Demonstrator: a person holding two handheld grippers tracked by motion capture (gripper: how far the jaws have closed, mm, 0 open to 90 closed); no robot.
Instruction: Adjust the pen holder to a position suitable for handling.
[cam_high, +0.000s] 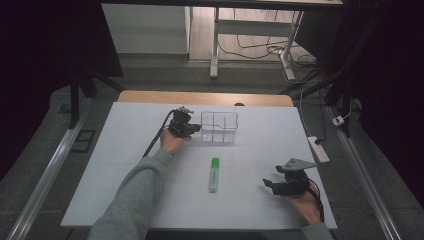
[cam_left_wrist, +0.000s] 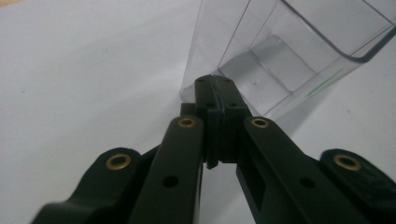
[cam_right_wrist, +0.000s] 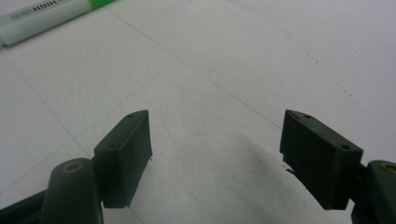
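Observation:
A clear plastic container (cam_high: 219, 127) with inner dividers stands at the back middle of the white table (cam_high: 125, 190). My left gripper (cam_high: 192, 129) is just to its left, jaws pressed together. In the left gripper view the shut left gripper (cam_left_wrist: 215, 81) has its tips at the lower near corner of the container (cam_left_wrist: 289, 56), with nothing visible between them. A green and white highlighter (cam_high: 214, 175) lies flat in the middle of the table. My right gripper (cam_high: 270, 185) rests at the front right, open. In the right gripper view the right gripper (cam_right_wrist: 217, 126) is empty, with the highlighter (cam_right_wrist: 46, 18) far off.
A white power strip (cam_high: 318, 149) lies on the floor past the table's right edge. A wooden tabletop edge (cam_high: 205, 97) shows behind the white sheet. Desk legs and cables stand farther back.

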